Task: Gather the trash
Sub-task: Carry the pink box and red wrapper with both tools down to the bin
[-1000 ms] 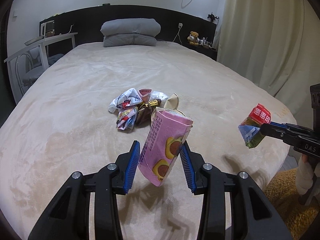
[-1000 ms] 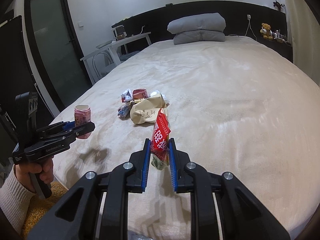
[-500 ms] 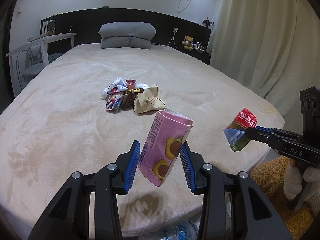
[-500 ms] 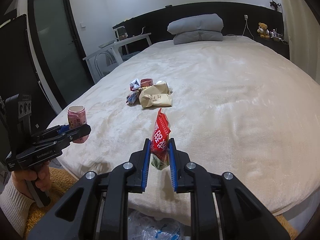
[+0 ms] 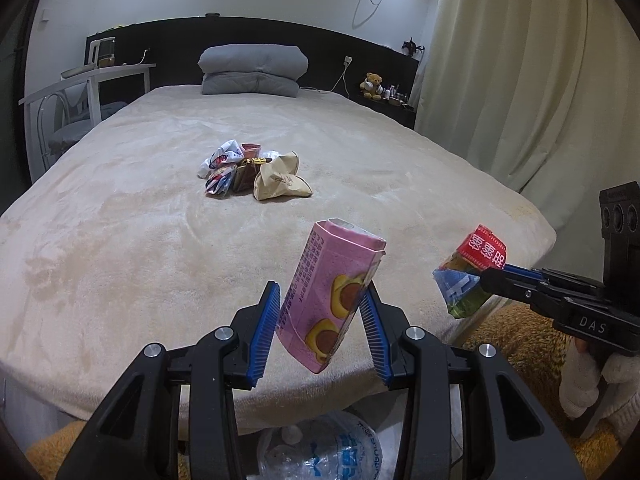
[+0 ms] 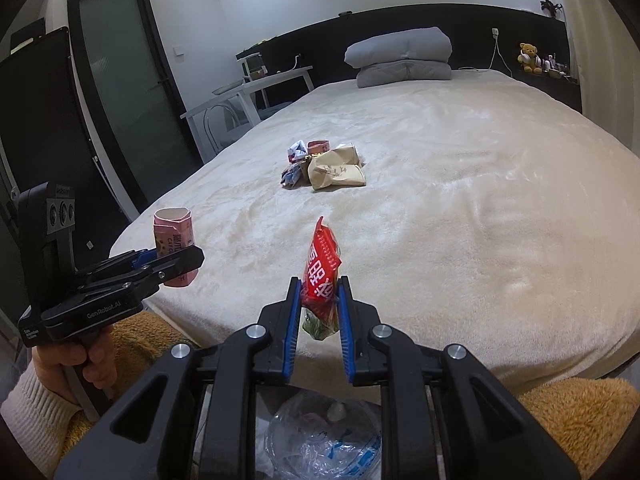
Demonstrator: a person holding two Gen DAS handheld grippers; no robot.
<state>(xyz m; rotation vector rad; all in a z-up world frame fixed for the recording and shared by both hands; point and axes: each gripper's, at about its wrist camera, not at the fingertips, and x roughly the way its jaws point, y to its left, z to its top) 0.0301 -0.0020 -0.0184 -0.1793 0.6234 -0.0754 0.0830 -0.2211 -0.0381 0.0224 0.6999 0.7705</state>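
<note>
Both grippers loaded with trash at the foot of the bed — a bag waiting below.

The left gripper [image 5: 320, 322] is clenched on a pink carton [image 5: 330, 300], tilted with its open top toward 1 o'clock; in the right wrist view that gripper [image 6: 176, 258] sits at 9 o'clock, a hand [image 6: 72, 364] on its grip. The right gripper [image 6: 320, 312] pinches a red snack wrapper [image 6: 322, 276] tight between its blue pads — seen from the left wrist view at 3 o'clock [image 5: 470, 272]. More trash [image 5: 252, 174] lies in a pile mid-bed [image 5: 120, 220], toward 12 o'clock, with a tan paper bag [image 5: 280, 178] at its right edge. A clear plastic bag [image 6: 324, 436] lies at 6 o'clock below the bed's edge, beside the orange rug [image 6: 580, 420].
</note>
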